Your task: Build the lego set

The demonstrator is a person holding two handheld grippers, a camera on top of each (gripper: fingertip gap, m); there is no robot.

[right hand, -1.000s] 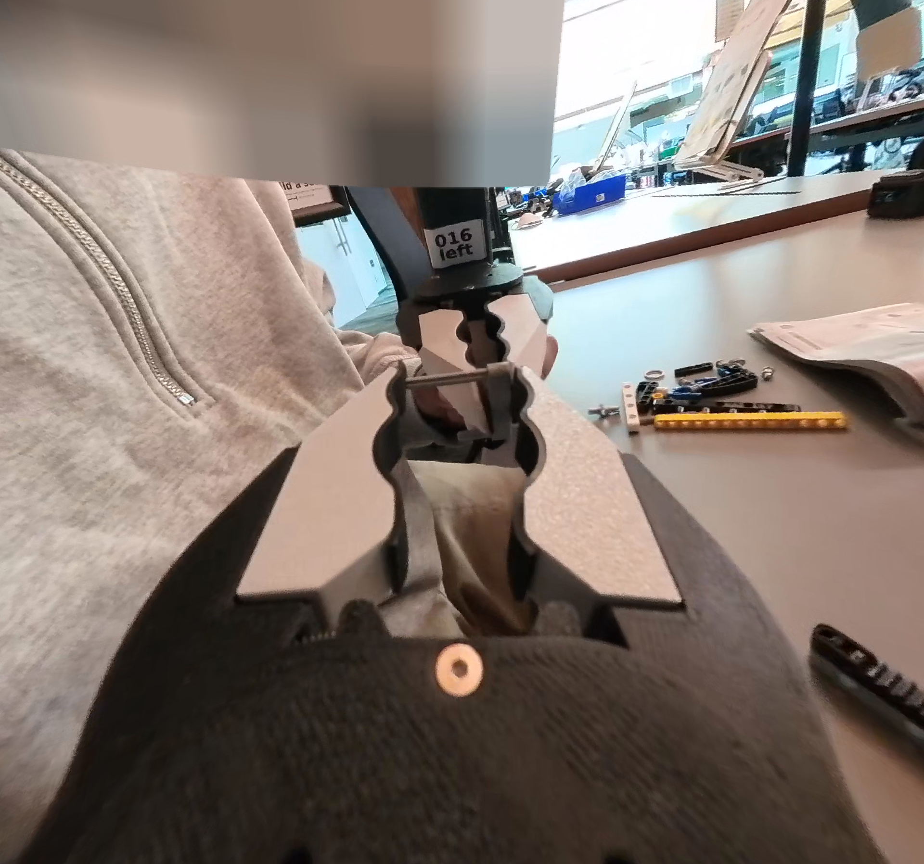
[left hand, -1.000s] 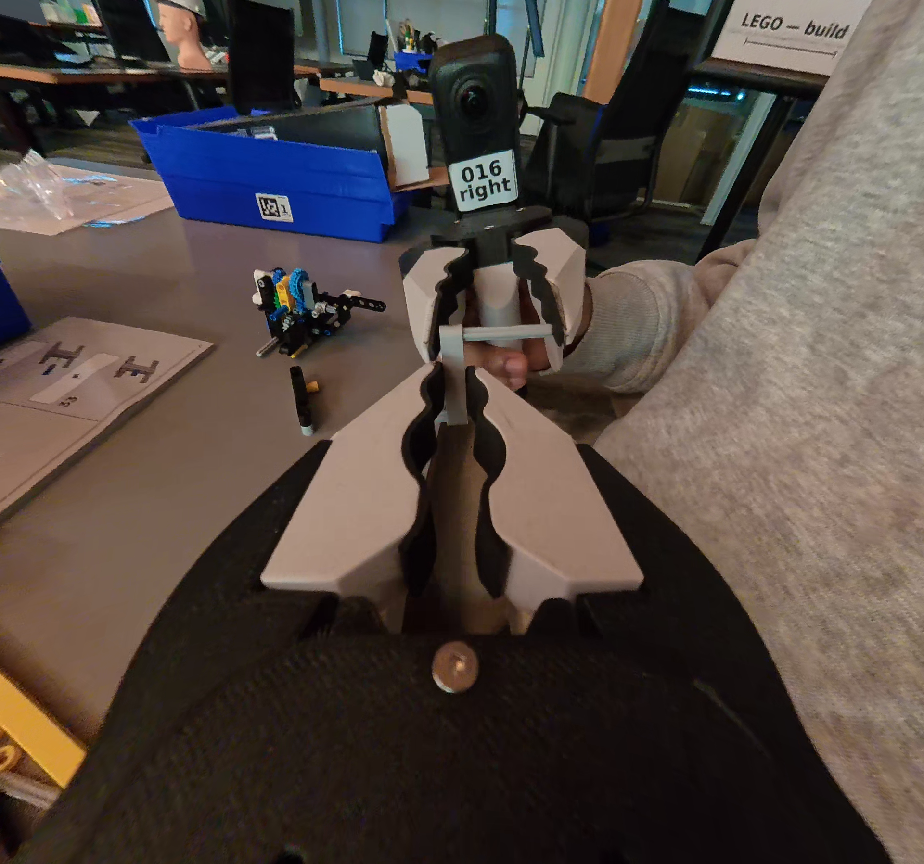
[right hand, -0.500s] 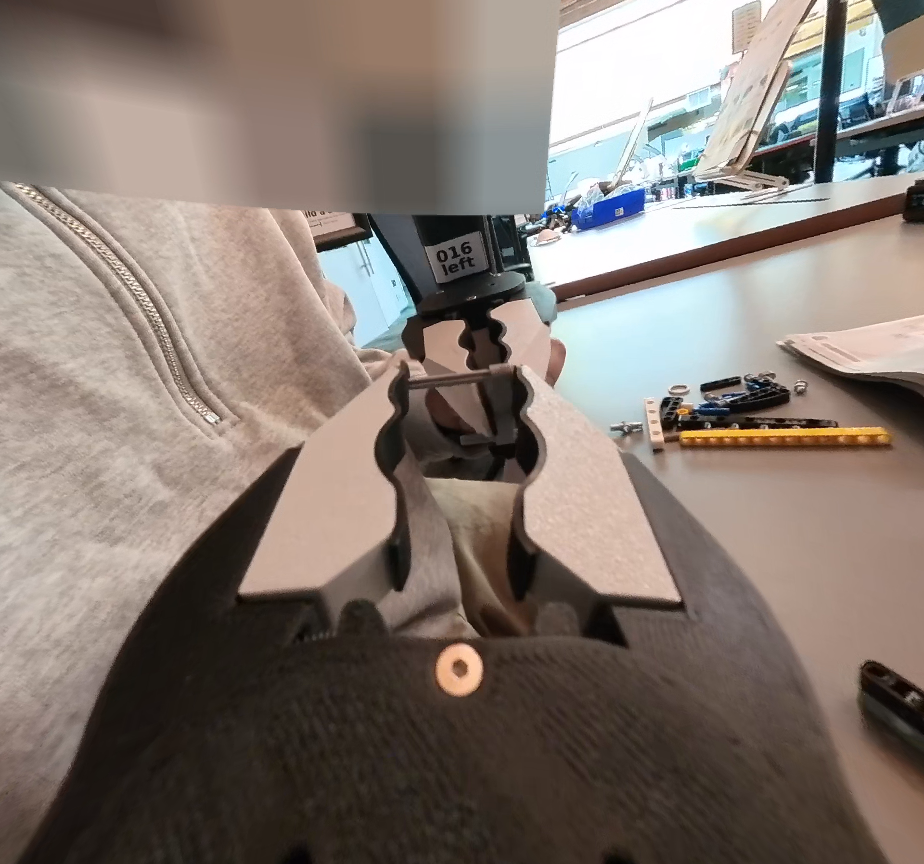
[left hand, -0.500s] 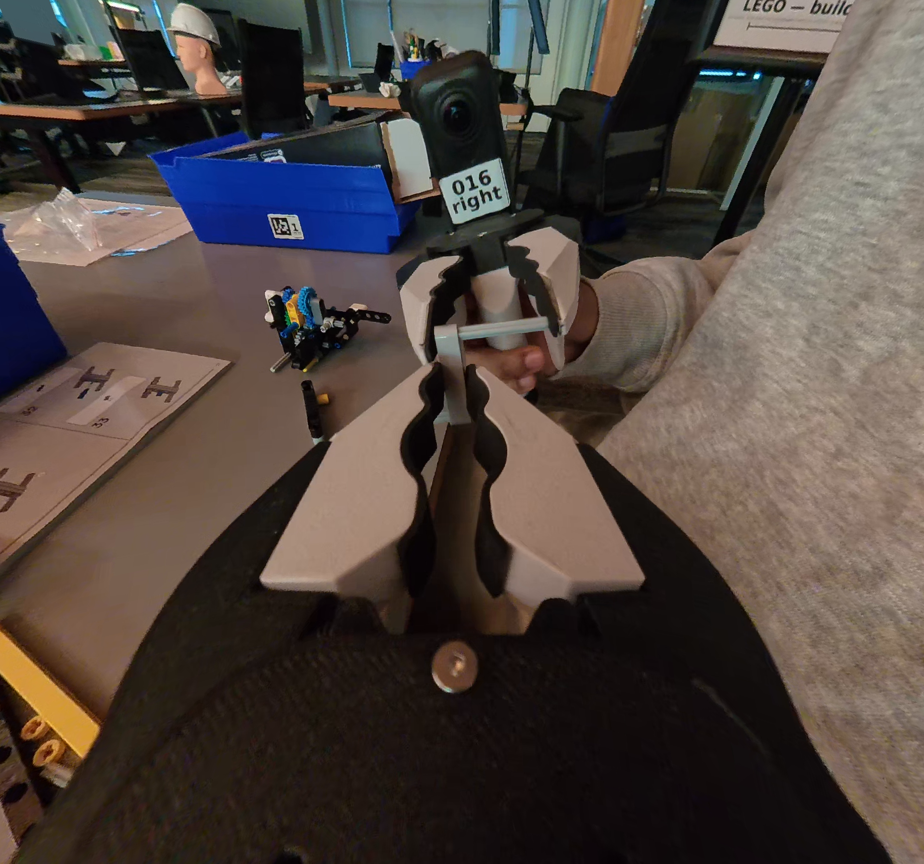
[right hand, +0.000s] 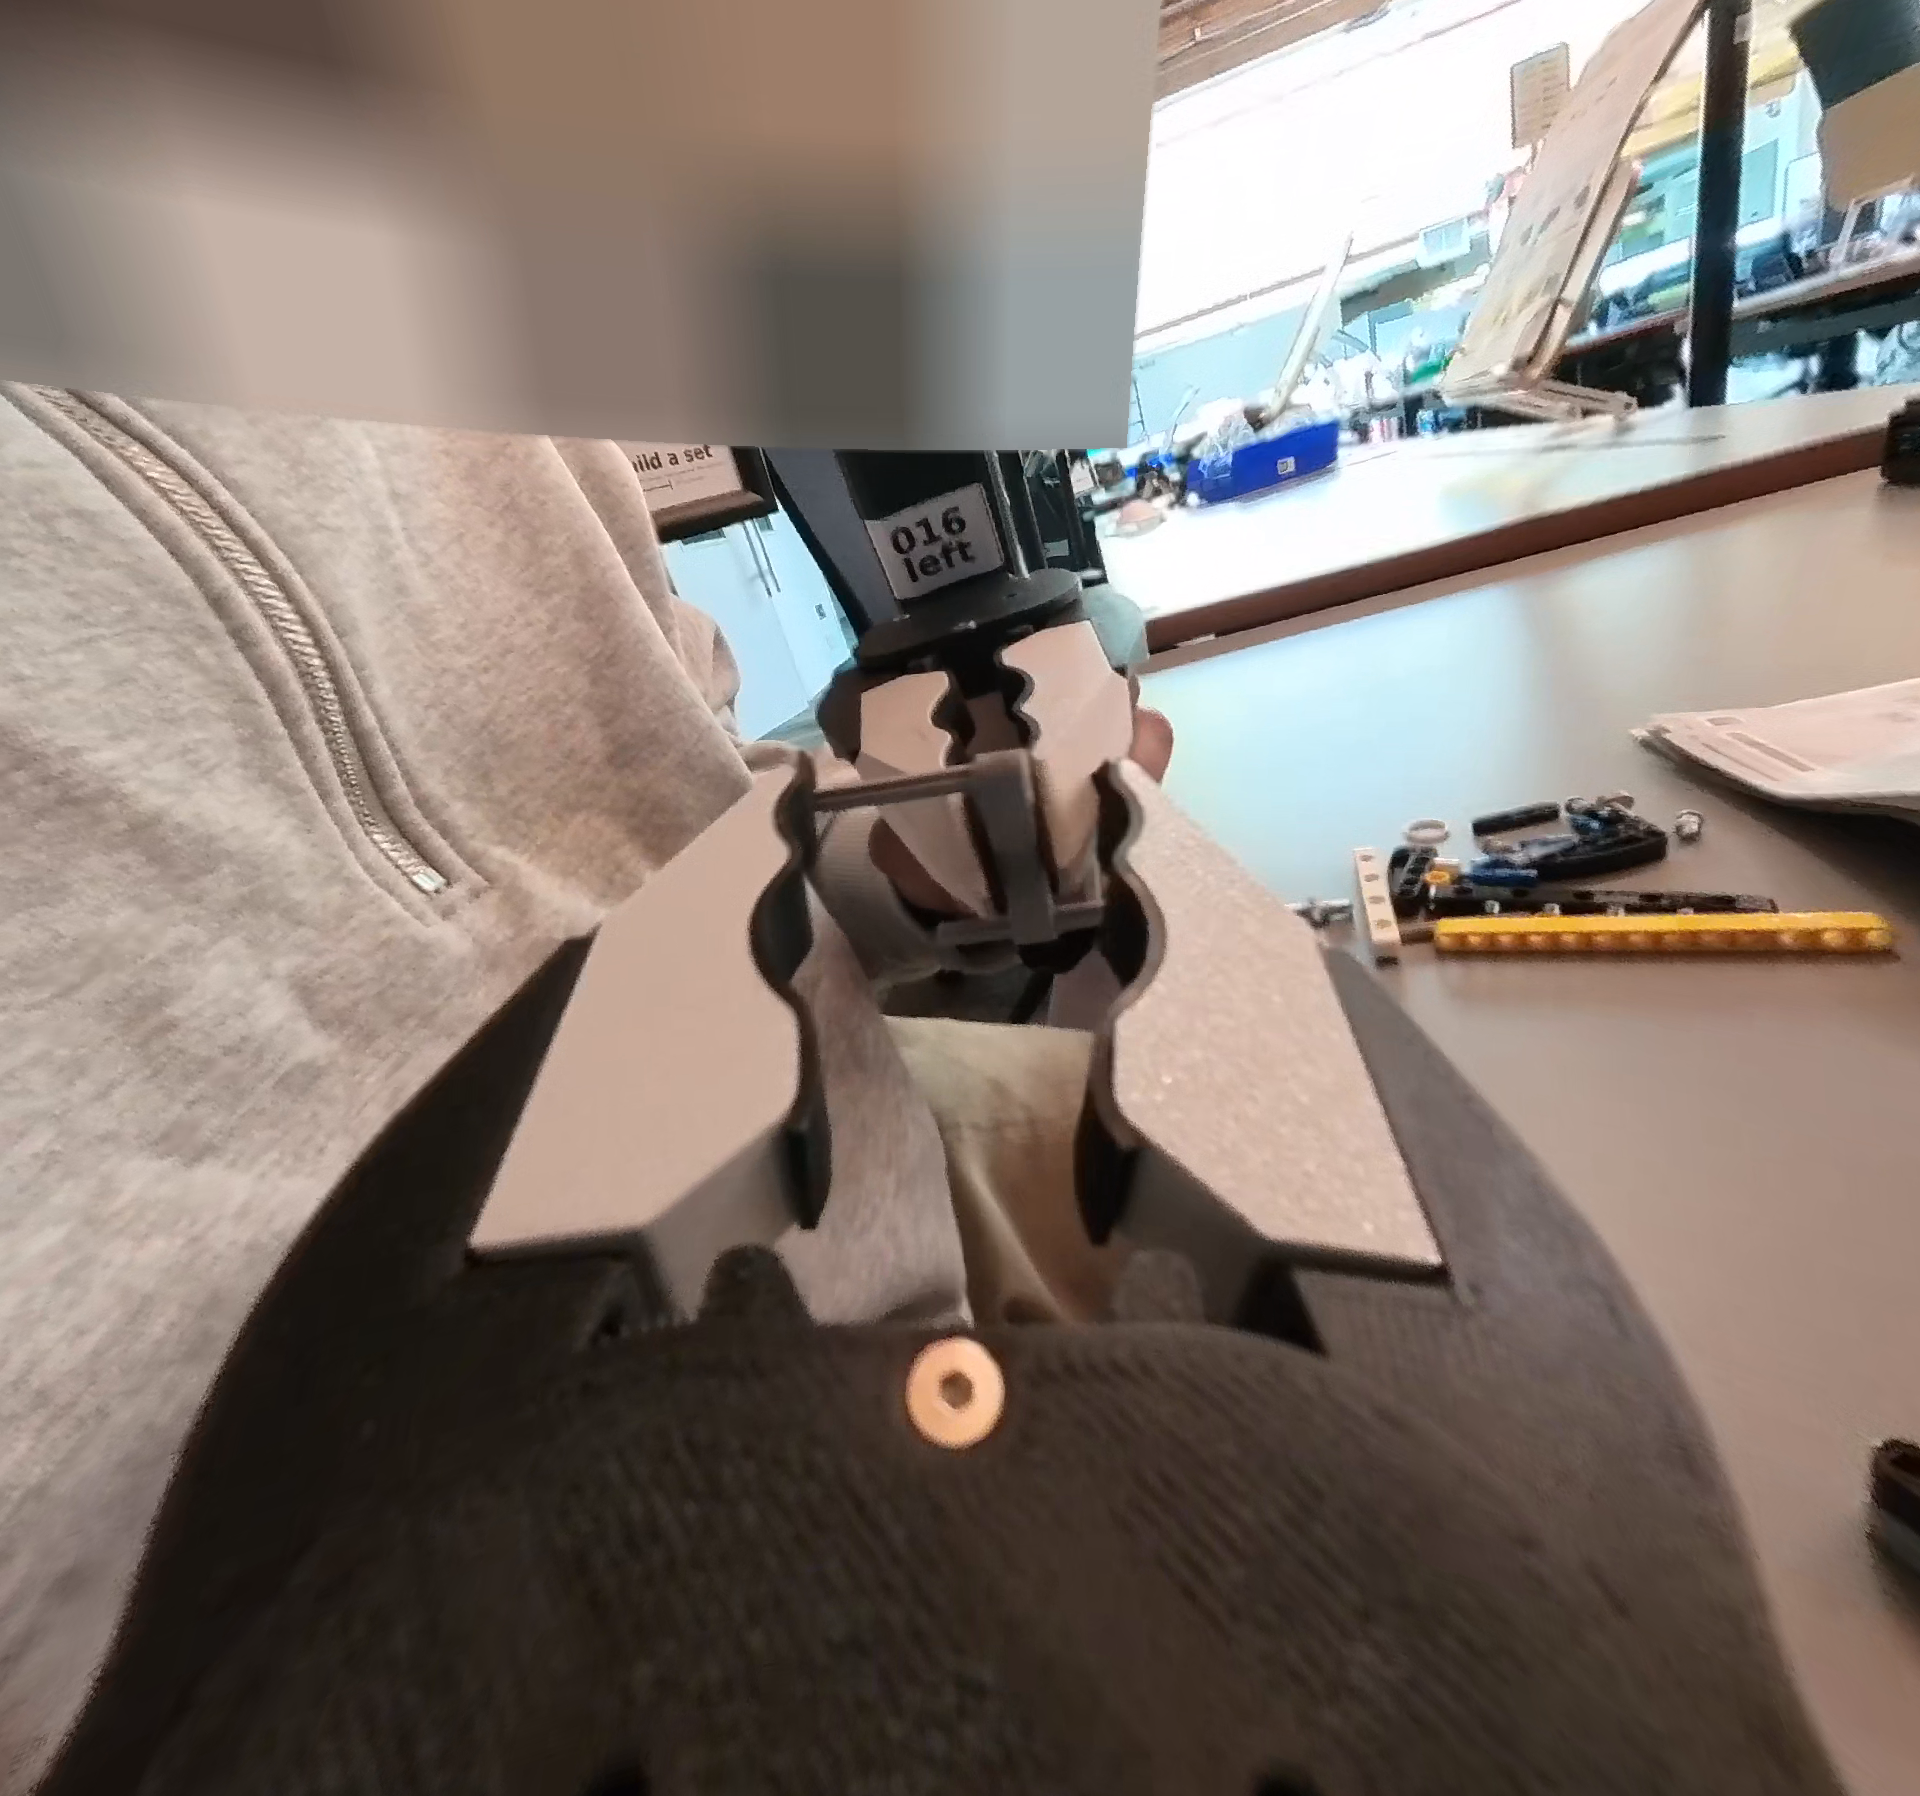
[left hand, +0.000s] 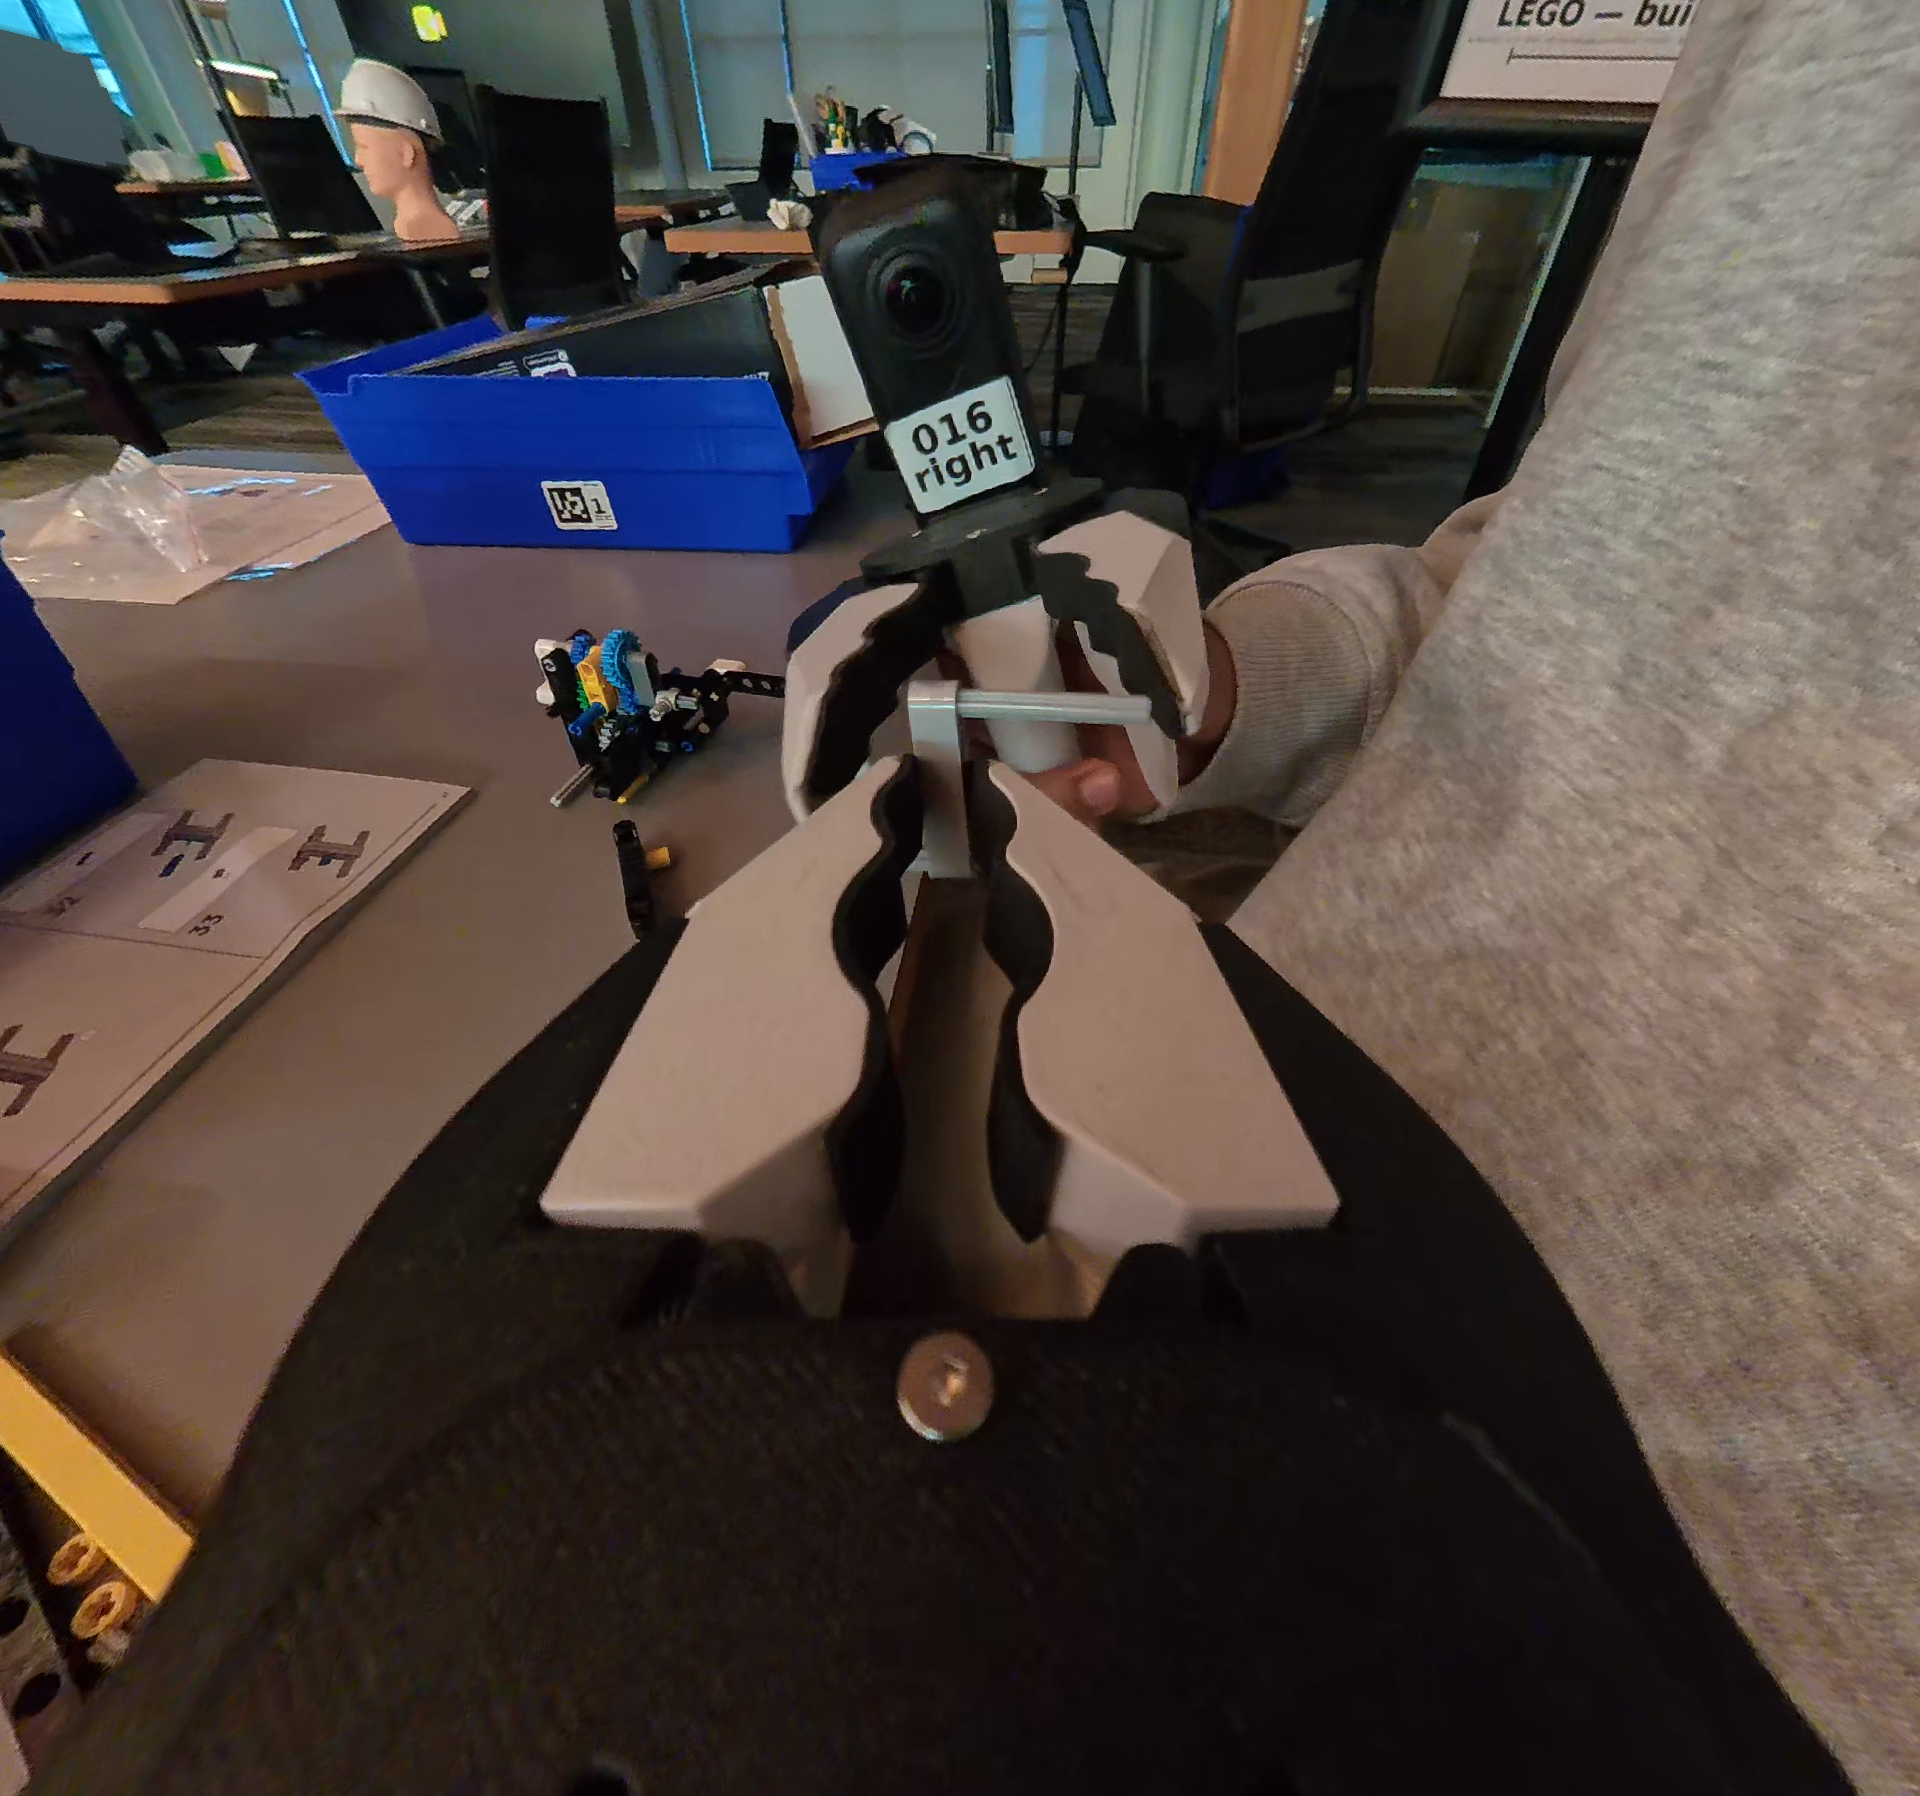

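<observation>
My left gripper [left hand: 945, 811] is shut on a small grey lego connector [left hand: 938, 759]. A thin grey axle [left hand: 1055, 706] sticks out sideways from the connector. My right gripper [left hand: 997, 707] faces the left one, its jaws open around the axle and connector. In the right wrist view the right gripper [right hand: 951, 811] has the axle [right hand: 894, 792] reaching its left finger, and a gap shows between the connector [right hand: 1006, 842] and its right finger. The left gripper [right hand: 977, 707] holds the connector from behind. Both are held in the air in front of a person's grey sweatshirt [right hand: 260, 863].
On the table lie a small colourful part-built assembly [left hand: 634, 697], a black pin piece [left hand: 634, 868], an open instruction booklet [left hand: 208, 894] and a blue bin [left hand: 582, 437]. The right wrist view shows a yellow beam [right hand: 1652, 934], black pieces [right hand: 1538, 858] and another booklet [right hand: 1797, 749]. Less than 4 cm separates the two grippers' tips. From either gripper's tips it is about 20 centimeters to the yellow beam [right hand: 1652, 934].
The right gripper's jaws have spread a little and no longer pinch the axle and connector between them. The left gripper stays shut on the connector. Both grippers shifted slightly.
</observation>
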